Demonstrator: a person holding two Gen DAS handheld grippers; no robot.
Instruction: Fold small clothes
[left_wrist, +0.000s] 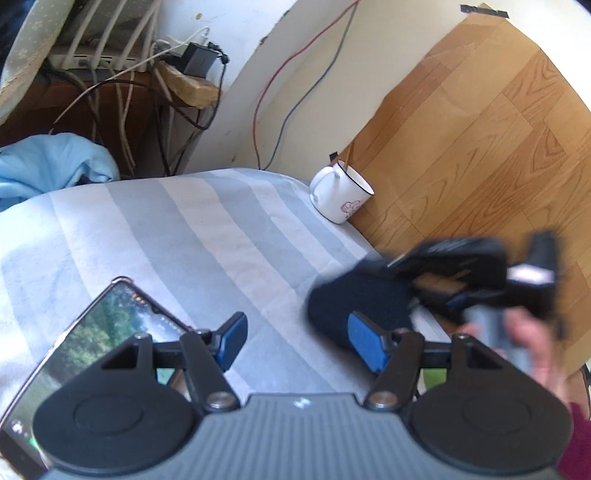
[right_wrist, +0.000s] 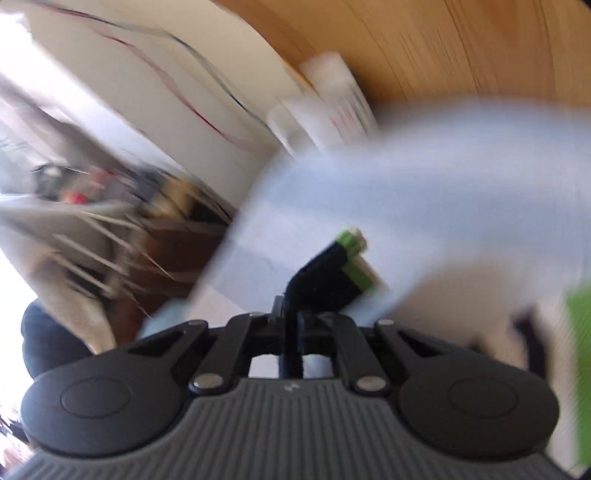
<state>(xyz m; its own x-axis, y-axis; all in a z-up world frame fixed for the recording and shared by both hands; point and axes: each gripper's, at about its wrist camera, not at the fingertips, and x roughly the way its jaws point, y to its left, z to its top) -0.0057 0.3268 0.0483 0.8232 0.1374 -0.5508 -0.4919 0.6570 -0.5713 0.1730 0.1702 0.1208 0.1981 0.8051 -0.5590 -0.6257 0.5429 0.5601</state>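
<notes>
Dark navy cloth, a small garment (left_wrist: 354, 299) blurred past telling its kind, hung at the right edge of the striped bedsheet (left_wrist: 207, 236), and the right gripper (left_wrist: 417, 273) had it pinched. In the right wrist view a strip of dark cloth (right_wrist: 314, 273) ran up between that gripper's green pads (right_wrist: 356, 266), the jaws drawn tight together on it; the rest of that view was smeared. A hand (left_wrist: 524, 339) with a dark red sleeve (left_wrist: 576, 439) below it held the right tool's handle, out over the wooden floor (left_wrist: 498, 129). The left gripper (left_wrist: 299, 336) stood about half open above the sheet, nothing between its blue pads (left_wrist: 364, 339), the right one of them lying against the edge of the dark cloth as the left wrist view showed it. A phone (left_wrist: 103, 332) with a lit screen lay on the sheet under the left finger. Further off, a white mug (left_wrist: 341, 194) sat at the sheet's far corner beside the floor. Pale blue fabric (left_wrist: 51, 162) was bunched at the left, with a tangle of cables (left_wrist: 147, 74) behind it against the wall.
</notes>
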